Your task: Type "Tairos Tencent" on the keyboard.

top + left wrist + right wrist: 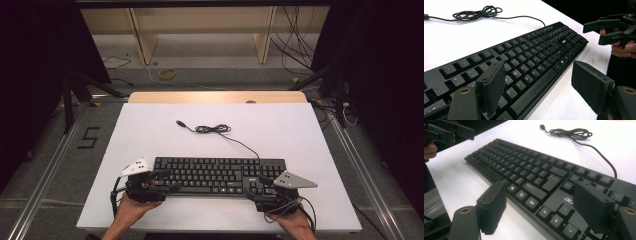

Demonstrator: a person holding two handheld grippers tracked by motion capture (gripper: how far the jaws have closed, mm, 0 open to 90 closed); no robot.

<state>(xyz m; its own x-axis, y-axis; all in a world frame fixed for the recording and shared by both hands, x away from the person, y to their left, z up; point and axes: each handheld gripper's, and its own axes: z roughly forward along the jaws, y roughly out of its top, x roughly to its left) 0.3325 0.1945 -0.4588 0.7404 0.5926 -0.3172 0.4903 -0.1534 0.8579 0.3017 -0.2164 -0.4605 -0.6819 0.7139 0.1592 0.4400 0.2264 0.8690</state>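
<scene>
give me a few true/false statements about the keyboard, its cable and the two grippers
1. The keyboard lies flat on the white table. True.
2. The left gripper is clamped on the cable. False: its jaws stand open at the keyboard's left end.
3. The cable lies partly coiled beyond the keyboard, its plug loose on the table. True.
4. The right gripper hovers at the table's far edge. False: it is at the keyboard's right end, jaws open.

White table (150, 130); grey floor (75, 150) marked "5" (88, 137); yellow loop (167, 74); wooden frame (145, 42).
</scene>
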